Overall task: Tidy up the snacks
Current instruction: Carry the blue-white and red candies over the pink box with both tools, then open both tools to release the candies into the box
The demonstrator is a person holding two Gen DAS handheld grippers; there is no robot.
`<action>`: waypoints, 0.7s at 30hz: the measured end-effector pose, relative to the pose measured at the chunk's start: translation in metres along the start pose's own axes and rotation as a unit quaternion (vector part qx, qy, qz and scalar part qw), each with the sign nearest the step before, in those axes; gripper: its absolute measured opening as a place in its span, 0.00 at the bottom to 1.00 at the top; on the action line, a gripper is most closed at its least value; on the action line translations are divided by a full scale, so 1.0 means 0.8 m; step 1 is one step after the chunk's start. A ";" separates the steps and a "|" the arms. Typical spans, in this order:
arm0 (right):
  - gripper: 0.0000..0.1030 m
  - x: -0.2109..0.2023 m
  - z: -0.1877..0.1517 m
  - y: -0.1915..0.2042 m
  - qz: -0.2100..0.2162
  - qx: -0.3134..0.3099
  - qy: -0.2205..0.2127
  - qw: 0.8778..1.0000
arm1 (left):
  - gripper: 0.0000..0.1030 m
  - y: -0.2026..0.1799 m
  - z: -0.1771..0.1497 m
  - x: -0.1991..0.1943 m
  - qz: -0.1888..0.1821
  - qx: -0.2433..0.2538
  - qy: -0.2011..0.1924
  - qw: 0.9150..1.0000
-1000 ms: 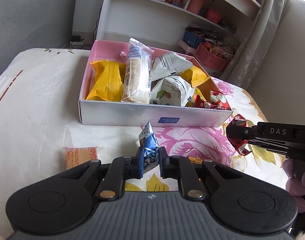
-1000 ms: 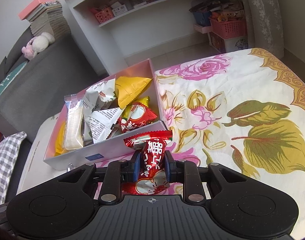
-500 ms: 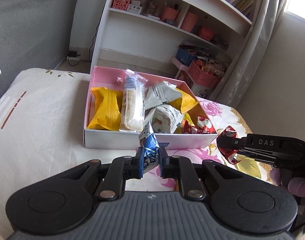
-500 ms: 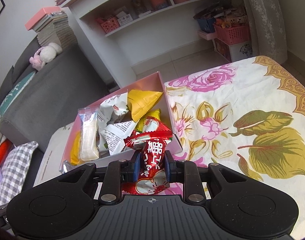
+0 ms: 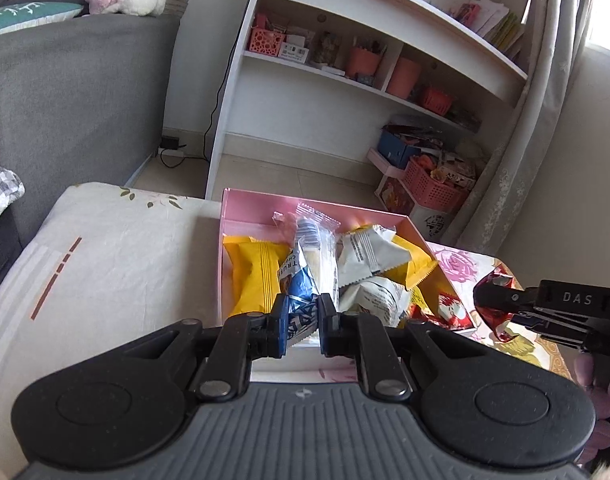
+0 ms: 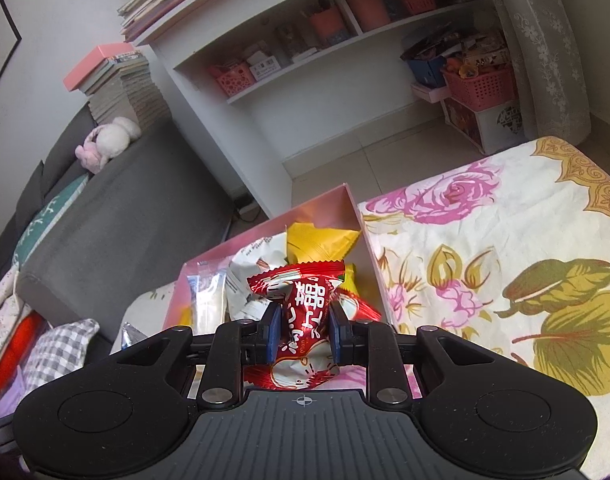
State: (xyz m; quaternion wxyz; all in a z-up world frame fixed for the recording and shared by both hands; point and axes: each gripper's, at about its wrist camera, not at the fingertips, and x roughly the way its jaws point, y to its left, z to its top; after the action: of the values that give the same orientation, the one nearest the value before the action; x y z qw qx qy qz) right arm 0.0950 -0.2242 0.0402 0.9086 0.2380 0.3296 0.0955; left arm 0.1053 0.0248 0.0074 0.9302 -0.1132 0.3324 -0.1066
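My left gripper (image 5: 301, 312) is shut on a blue and white snack packet (image 5: 298, 280) and holds it over the near edge of the pink box (image 5: 261, 206). The box holds a yellow packet (image 5: 253, 276), a clear-wrapped wafer bar (image 5: 323, 256), white packets (image 5: 367, 254) and red candies (image 5: 451, 308). My right gripper (image 6: 303, 322) is shut on a red candy packet (image 6: 305, 312) and holds it above the box's right end (image 6: 355, 210). It also shows in the left wrist view (image 5: 491, 302), to the right of the box.
The box stands on a table with a floral cloth (image 6: 485, 248). A grey sofa (image 5: 73, 92) is on the left and a white shelf unit (image 5: 345, 80) stands behind. A pink basket (image 5: 433, 184) sits on the floor by the curtain.
Both grippers have risen and moved forward with their packets, from in front of the box to over its near edge. The box now sits lower in both views.
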 end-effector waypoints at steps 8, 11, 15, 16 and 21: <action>0.22 0.020 0.015 -0.003 0.009 -0.007 -0.018 1.000 | 0.13 0.012 0.018 0.053 -0.002 0.028 -0.005 1.000; 0.22 0.031 0.016 -0.002 0.003 -0.016 -0.014 1.000 | 0.13 0.016 0.027 0.071 0.002 0.028 -0.005 1.000; 0.23 0.047 0.018 -0.007 -0.007 -0.014 -0.006 1.000 | 0.13 0.019 0.035 0.088 0.012 0.032 -0.007 0.999; 0.23 0.051 0.018 -0.007 -0.009 -0.013 -0.004 1.000 | 0.13 0.018 0.037 0.092 0.015 0.034 -0.007 0.999; 0.23 0.066 0.019 -0.008 -0.011 -0.014 0.002 1.000 | 0.13 0.021 0.042 0.107 0.028 0.034 -0.007 0.999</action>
State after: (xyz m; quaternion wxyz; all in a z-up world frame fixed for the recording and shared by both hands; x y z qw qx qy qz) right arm 0.1448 -0.2180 0.0178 0.9121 0.2218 0.3325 0.0910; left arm 0.1936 0.0223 -0.0226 0.9385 -0.0728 0.3250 -0.0908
